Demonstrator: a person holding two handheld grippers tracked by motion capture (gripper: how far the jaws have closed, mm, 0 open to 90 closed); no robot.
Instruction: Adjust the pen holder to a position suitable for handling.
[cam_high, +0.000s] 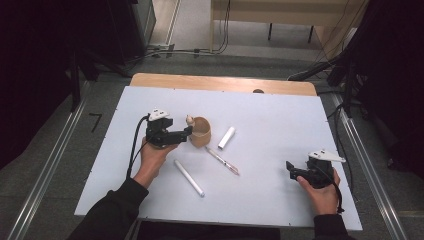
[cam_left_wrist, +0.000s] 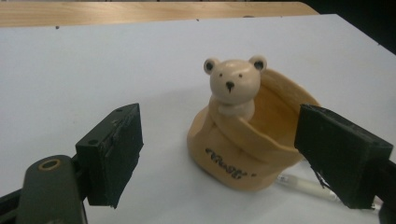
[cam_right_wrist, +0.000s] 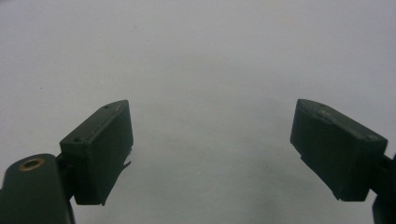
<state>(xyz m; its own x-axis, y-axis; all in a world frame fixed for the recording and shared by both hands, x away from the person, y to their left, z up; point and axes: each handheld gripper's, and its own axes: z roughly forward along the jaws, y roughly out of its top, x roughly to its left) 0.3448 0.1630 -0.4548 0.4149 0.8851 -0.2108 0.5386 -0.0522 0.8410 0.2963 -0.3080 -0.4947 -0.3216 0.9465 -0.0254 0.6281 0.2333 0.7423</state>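
A tan cup with a bear's head on its rim (cam_high: 201, 131) stands upright left of the white board's middle. My left gripper (cam_high: 187, 132) sits just left of it, pointing at it. In the left gripper view the bear cup (cam_left_wrist: 243, 149) stands a little beyond and between the wide-apart jaws of my left gripper (cam_left_wrist: 217, 116), and neither pad touches it. Near the board's front right corner, my right gripper (cam_high: 291, 169) rests in the person's hand. Seen from its own camera, my right gripper (cam_right_wrist: 210, 112) is open over bare white surface.
A short white tube (cam_high: 227, 137) lies right of the cup. A thin pen (cam_high: 222, 161) lies in front of it, its end visible by the cup's base (cam_left_wrist: 303, 186). A long white pen (cam_high: 189, 178) lies nearer the front. The white board (cam_high: 280, 120) covers a wooden table (cam_high: 225, 82).
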